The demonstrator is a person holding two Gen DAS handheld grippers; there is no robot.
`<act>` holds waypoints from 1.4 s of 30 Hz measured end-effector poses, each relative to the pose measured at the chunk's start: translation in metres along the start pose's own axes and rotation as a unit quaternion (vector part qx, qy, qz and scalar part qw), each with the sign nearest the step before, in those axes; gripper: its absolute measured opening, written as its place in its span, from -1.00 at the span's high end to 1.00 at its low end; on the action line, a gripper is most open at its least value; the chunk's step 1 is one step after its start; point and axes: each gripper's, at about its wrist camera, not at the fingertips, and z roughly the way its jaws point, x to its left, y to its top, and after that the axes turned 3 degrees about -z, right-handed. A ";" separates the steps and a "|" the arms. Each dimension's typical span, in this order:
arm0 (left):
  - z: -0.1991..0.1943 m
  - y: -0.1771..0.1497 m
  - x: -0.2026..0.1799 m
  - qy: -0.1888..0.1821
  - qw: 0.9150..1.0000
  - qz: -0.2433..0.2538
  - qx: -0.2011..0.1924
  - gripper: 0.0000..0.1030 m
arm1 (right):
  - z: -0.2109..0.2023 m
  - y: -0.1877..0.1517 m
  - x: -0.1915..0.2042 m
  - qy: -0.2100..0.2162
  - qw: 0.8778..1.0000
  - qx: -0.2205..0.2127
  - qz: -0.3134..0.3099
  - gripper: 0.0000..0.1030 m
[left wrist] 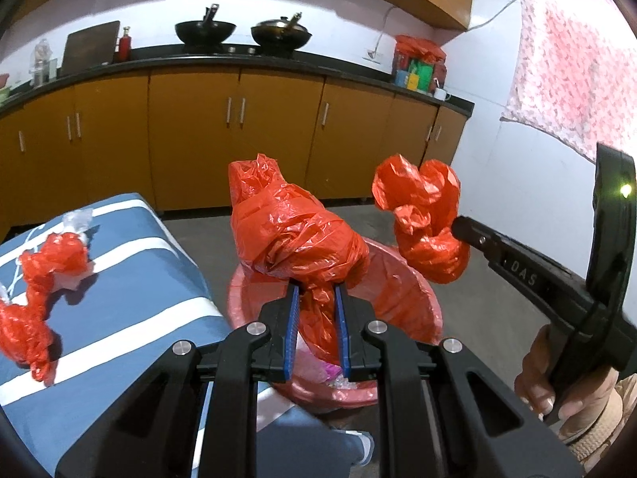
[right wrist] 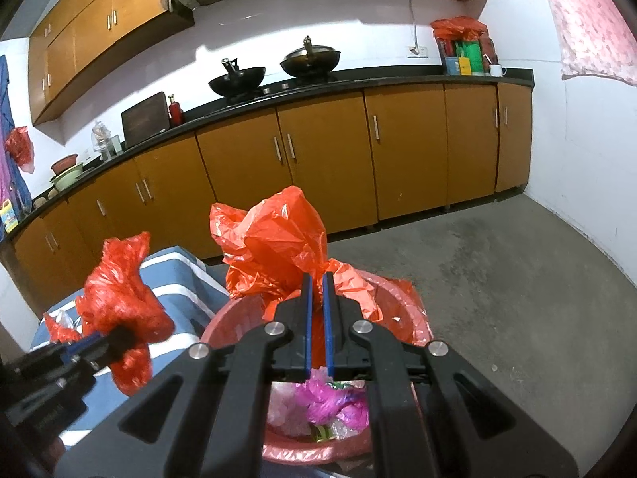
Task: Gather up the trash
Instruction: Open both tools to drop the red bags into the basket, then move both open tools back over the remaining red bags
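Trash: two crumpled red plastic bags, each gripped above a pink bin (left wrist: 402, 310) on the kitchen floor.
Left bag (left wrist: 294, 235): knotted bundle pinched by its tail in the left gripper (left wrist: 316, 290), directly over the bin's mouth.
Right bag (right wrist: 278, 247): clamped by a thin twist in the right gripper (right wrist: 317, 279), fingers nearly together, over the bin's far rim.
Bin: lined in red, with pink and clear wrappers (right wrist: 330, 402) inside.
Table (left wrist: 119, 318): blue-and-white striped cloth just beside the bin; more red bag scraps (left wrist: 36, 290) lie on it.
Worktop (right wrist: 358, 79): two woks (right wrist: 239, 77) on the stove, wooden cabinets below.
Hand (left wrist: 537, 378): wraps the right gripper's handle.
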 end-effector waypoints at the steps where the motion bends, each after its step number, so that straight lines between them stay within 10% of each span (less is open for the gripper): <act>1: 0.004 -0.001 -0.002 -0.001 1.000 0.002 0.003 0.66 | 0.003 0.001 -0.002 0.000 1.000 -0.001 0.001 0.87; 7: 0.021 -0.007 0.001 0.014 1.000 -0.003 0.022 0.16 | 0.014 -0.001 -0.011 0.009 1.000 0.005 0.018 0.51; 25: -0.045 -0.027 0.104 0.142 0.987 -0.080 -0.010 0.15 | 0.002 -0.010 0.014 0.017 1.000 0.000 -0.011 0.36; 36: -0.091 -0.038 0.206 0.298 0.944 -0.140 -0.029 -0.26 | 0.003 -0.020 0.083 0.064 0.996 0.012 -0.054 0.33; 42: -0.086 -0.046 0.237 0.312 0.934 -0.172 -0.018 -0.30 | 0.010 -0.032 0.130 0.095 0.992 0.024 -0.074 0.33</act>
